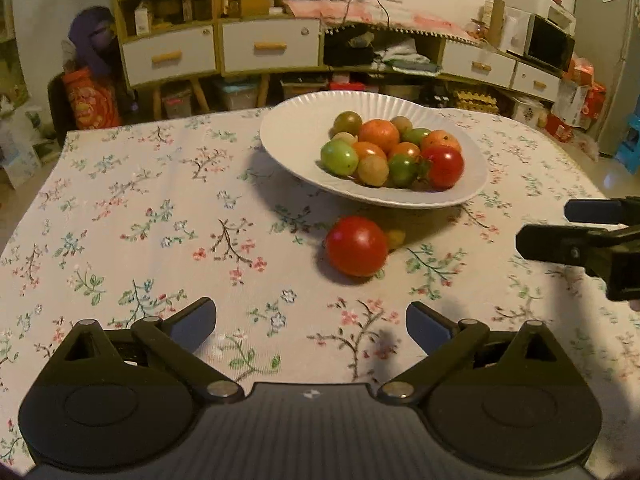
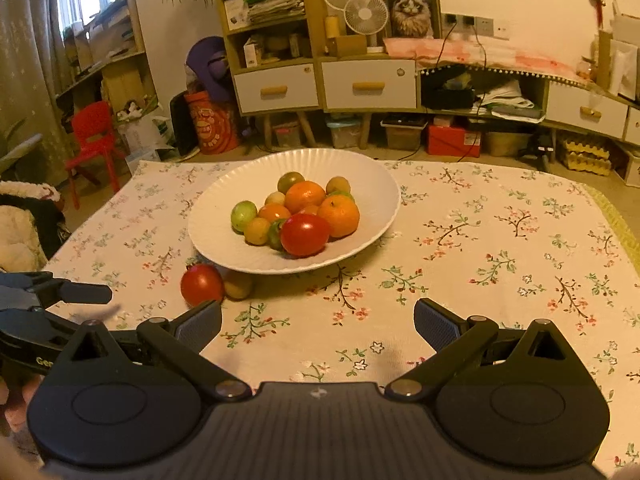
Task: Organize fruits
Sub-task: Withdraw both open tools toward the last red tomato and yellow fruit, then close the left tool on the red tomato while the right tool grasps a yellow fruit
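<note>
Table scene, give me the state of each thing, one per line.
white bowl: upright, holding a heap of fruit
red tomato: loose on the tablecloth, outside the bowl
small yellowish fruit: on the cloth beside that tomato
left claw: open, empty
right claw: open, empty

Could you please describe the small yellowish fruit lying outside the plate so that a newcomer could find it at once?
Start at the white plate of fruit on the floral tablecloth. Just in front of its near rim lies a large red tomato, off the plate. Tucked against the tomato is the small yellowish fruit, much smaller and duller than its red neighbour.
</note>
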